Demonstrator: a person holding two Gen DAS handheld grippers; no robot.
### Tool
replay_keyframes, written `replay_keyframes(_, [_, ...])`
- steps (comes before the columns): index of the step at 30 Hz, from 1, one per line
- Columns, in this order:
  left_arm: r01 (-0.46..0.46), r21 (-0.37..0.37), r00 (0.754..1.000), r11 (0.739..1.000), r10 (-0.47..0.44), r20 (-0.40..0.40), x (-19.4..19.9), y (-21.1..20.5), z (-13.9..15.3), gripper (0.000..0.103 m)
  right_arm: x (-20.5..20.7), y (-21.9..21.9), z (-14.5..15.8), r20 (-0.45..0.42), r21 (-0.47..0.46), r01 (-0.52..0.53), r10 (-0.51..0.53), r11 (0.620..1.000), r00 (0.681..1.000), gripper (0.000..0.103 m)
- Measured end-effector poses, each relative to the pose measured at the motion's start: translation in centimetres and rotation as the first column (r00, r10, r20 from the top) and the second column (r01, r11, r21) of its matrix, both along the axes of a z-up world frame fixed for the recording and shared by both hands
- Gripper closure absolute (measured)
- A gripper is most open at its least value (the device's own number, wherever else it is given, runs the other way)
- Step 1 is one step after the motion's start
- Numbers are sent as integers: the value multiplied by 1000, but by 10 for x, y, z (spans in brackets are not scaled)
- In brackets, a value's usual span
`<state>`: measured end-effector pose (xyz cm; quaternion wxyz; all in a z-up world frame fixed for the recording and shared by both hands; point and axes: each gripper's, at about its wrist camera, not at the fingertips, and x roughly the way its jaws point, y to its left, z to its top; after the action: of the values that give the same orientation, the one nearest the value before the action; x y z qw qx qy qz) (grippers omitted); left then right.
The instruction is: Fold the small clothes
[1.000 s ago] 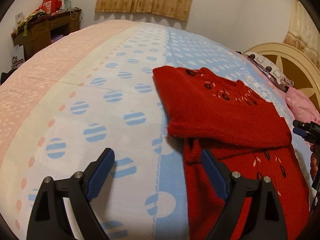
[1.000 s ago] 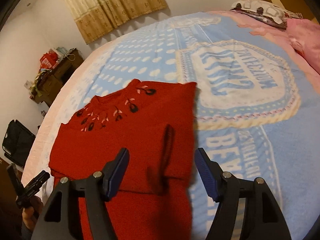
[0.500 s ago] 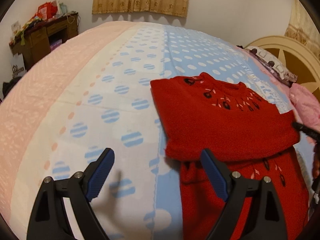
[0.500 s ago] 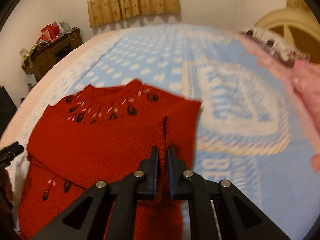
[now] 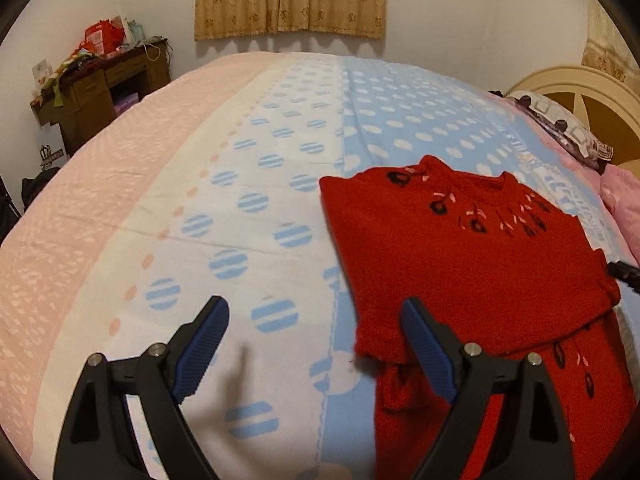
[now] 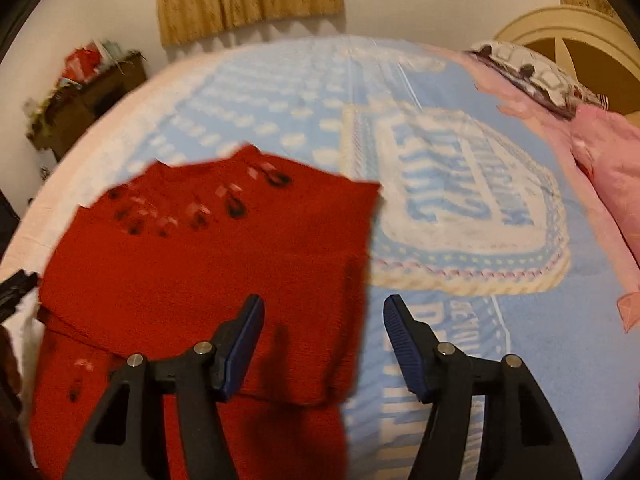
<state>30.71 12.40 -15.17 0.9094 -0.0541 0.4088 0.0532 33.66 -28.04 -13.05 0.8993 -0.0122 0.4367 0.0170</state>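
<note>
A small red sweater (image 5: 472, 264) with dark embroidered flowers lies on the bed, both sleeves folded across its front. It also shows in the right wrist view (image 6: 208, 264). My left gripper (image 5: 316, 344) is open and empty, held above the blanket at the sweater's left edge. My right gripper (image 6: 324, 340) is open and empty above the sweater's right edge, over the folded sleeve. The tip of the other gripper shows at the frame edge in each view.
The bed is covered by a blue, white and pink blanket (image 5: 224, 200) with dots and lettering (image 6: 460, 184). A pillow (image 6: 532, 72) and pink bedding (image 6: 612, 164) lie by the headboard (image 5: 576, 96). A cluttered wooden desk (image 5: 100, 84) stands by the far wall.
My right gripper closed about half a second ago and has opened again, shifting right along the sweater's edge. My left gripper stayed open and drew back a little.
</note>
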Motion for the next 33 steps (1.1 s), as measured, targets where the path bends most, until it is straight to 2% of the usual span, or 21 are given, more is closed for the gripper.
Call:
replay_keyframes(3, [6, 17, 1000, 1000, -6, -30, 4, -6, -12, 12, -8, 24, 7, 40, 23, -89, 89, 996, 995, 40])
replay_keyframes(5, [6, 29, 999, 1000, -5, -36, 4, -9, -18, 12, -9, 41, -1, -4, 63, -176, 177, 982, 984, 40])
replay_keyframes(6, [6, 38, 999, 999, -5, -34, 2, -10, -19, 12, -8, 50, -10, -37, 53, -197, 199, 979, 979, 40])
replay_keyframes(8, [3, 58, 1000, 998, -2, -25, -1, -12, -19, 9, -4, 54, -26, -83, 16, -181, 181, 983, 980, 40])
replay_keyframes(9, [2, 69, 1000, 998, -1, -23, -2, -13, -18, 8, 0, 51, -38, -118, 22, -161, 163, 987, 980, 40])
replay_keyframes(10, [6, 77, 1000, 997, -4, -21, -2, -14, -18, 8, 0, 48, -40, -107, 42, -153, 157, 987, 982, 40])
replay_keyframes(16, [10, 88, 1000, 996, -8, -19, -3, -14, -20, 6, -12, 43, -26, -57, 98, -122, 128, 988, 990, 40])
replay_keyframes(18, [10, 85, 1000, 996, -9, -21, -3, -14, -20, 5, -11, 43, -34, -87, 71, -123, 129, 990, 988, 40])
replay_keyframes(24, [21, 77, 1000, 997, -20, -11, -13, -16, -13, 6, -27, 41, -26, -53, 79, -111, 116, 991, 992, 40])
replay_keyframes(28, [35, 70, 999, 997, -35, -5, -25, -20, -9, 6, -37, 42, -29, -78, 51, -104, 108, 993, 991, 40])
replay_keyframes(33, [47, 54, 998, 997, -49, 30, -49, -22, 5, 6, -60, 39, -20, -59, 80, -102, 107, 992, 993, 39])
